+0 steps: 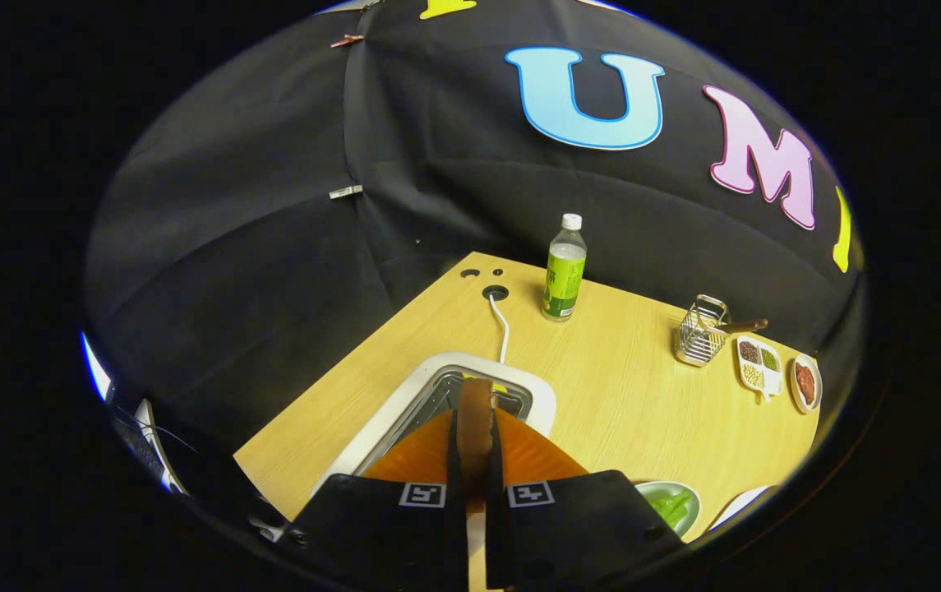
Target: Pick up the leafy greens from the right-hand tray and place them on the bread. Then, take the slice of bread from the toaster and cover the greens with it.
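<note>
My gripper [475,448] is shut on a slice of bread [475,403], which stands edge-on between the two fingers with its brown crust toward me. The slice sits just over the slot of the white toaster [412,395], right ahead of the fingers on the wooden table [618,395]. I cannot tell whether its lower end is still inside the slot. Leafy greens [671,503] lie in a pale bowl to the right of the fingers, close to the table's near edge.
A green-labelled bottle [565,267] stands beyond the toaster, whose white cord [503,325] runs to a hole in the tabletop. Far right are a wire basket [700,330], a divided dish [759,363] of beans and a small dish [805,383]. A white plate rim [740,503] lies beside the greens.
</note>
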Motion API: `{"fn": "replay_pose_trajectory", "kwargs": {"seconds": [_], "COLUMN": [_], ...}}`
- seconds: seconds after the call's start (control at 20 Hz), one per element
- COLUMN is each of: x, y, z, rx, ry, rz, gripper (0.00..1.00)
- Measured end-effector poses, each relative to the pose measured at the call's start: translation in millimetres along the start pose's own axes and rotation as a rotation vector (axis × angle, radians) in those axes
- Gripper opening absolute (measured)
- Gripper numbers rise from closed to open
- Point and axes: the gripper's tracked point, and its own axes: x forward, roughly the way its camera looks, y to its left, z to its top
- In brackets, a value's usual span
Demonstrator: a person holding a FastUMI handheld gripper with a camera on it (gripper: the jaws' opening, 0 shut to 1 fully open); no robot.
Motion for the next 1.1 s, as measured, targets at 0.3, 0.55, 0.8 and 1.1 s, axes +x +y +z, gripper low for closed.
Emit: {"fn": "replay_pose_trajectory", "kwargs": {"seconds": [0.3, 0.55, 0.8, 1.1], "x": [-33, -60, -84, -93], "y": [-10, -46, -92, -145], "z": [29, 46, 34, -34], "rx": [0.073, 0.115, 0.146, 0.286], "ry": [-0.043, -0.090, -0.097, -0.026], "rz": [0.021, -0.009, -0.039, -0.071], "gripper": [0.12, 0.12, 0.13, 0.12]}}
